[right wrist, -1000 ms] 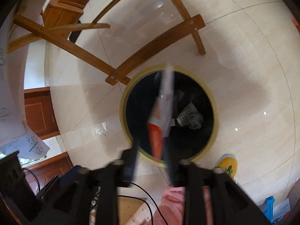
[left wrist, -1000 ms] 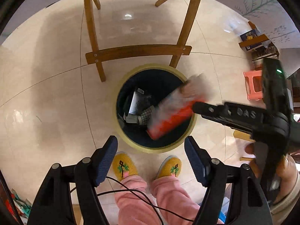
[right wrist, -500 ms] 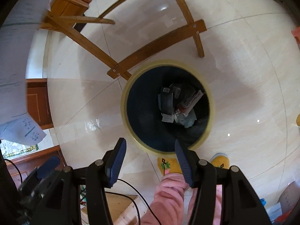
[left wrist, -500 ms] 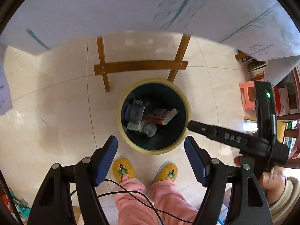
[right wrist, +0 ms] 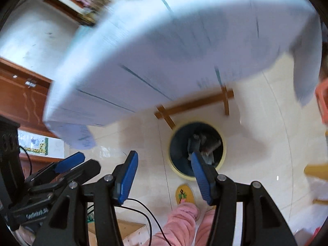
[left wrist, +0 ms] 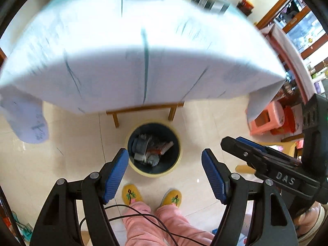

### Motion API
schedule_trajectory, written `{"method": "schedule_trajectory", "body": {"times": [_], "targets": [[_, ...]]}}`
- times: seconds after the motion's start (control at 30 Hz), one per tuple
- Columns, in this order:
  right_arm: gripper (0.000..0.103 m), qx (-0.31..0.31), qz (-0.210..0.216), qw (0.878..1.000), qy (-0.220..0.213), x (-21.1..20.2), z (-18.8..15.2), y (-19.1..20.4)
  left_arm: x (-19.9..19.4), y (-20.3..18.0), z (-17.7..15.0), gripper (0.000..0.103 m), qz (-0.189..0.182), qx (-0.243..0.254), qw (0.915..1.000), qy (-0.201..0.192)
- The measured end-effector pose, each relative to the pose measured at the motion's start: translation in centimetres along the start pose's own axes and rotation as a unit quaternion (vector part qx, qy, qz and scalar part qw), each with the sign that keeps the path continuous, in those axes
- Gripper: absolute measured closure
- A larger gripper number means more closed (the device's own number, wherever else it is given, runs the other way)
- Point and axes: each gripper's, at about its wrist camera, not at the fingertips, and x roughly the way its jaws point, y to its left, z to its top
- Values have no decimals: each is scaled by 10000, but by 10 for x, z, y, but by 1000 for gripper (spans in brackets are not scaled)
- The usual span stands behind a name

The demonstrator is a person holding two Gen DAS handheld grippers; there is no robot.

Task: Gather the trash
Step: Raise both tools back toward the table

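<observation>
Raised white letters "DAS" legible on the black arm of the right gripper [left wrist: 285, 177]. Lettering on the left gripper [right wrist: 37, 213] is too blurred to read.

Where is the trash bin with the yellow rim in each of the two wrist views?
Left wrist view: the trash bin stands on the floor at centre, just beyond the open left claw.
Right wrist view: right of centre, partly behind one finger.
Shared landmark: the wooden table crossbar behind it.
</observation>
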Motion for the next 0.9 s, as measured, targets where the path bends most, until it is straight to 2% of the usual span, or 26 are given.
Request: {"method": "schedule_trajectory", "body": {"times": [0.13,0.23,0.43,0.6,0.73,0.8,0.9], "targets": [[49,-405,59,9986,-326,-56,9,26,-56,-11,11,30,-12,-74,9993,-370],[49,-646,120,9963,-545,-91,14,42,-96,-21,17,26,-72,-80,9980,-625],[49,-1102,249,9878,-1069,-164,23,70,-173,-48,20,23,-112,106,9938,-1105],[48,-1451,309,9763,-1575,-214,24,84,-232,-71,10,20,-45,265,9849,-1712],[48,-1742,341,9670,-1827,-242,23,95,-260,-80,6,16,33,293,9793,-2002],[48,-1827,372,9635,-1923,-252,22,99,-267,-82,5,10,84,293,9780,-2063],[48,-1959,383,9575,-2080,-262,22,104,-273,-85,7,9,114,271,9775,-2090]]}}
